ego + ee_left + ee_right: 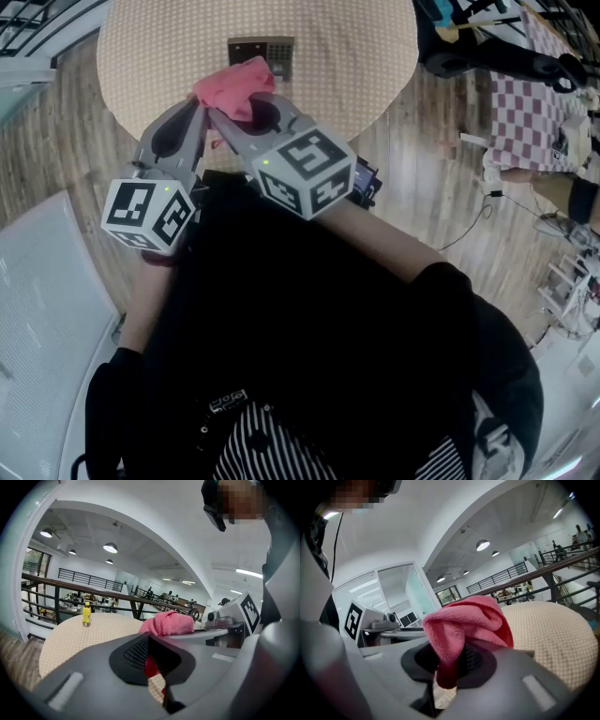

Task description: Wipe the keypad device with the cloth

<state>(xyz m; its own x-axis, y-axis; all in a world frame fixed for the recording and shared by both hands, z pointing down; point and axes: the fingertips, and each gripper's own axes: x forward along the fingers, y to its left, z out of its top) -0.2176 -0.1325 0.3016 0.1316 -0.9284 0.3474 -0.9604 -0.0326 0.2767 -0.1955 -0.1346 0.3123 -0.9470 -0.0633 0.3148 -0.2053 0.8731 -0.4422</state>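
2 inward-tilted tips: left gripper (pixel 198 108), right gripper (pixel 228 112) around pink cloth (pixel 240 84).

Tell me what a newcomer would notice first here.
The pink cloth, bunched and clamped in the right hand-held gripper, near the keypad device on the round dotted table. The left hand-held gripper angles in beside it, tips almost meeting. A small yellow bottle stands on the table too.

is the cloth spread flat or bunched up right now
Bunched up. The cloth is a crumpled wad of folds pinched in the right claw, not spread.
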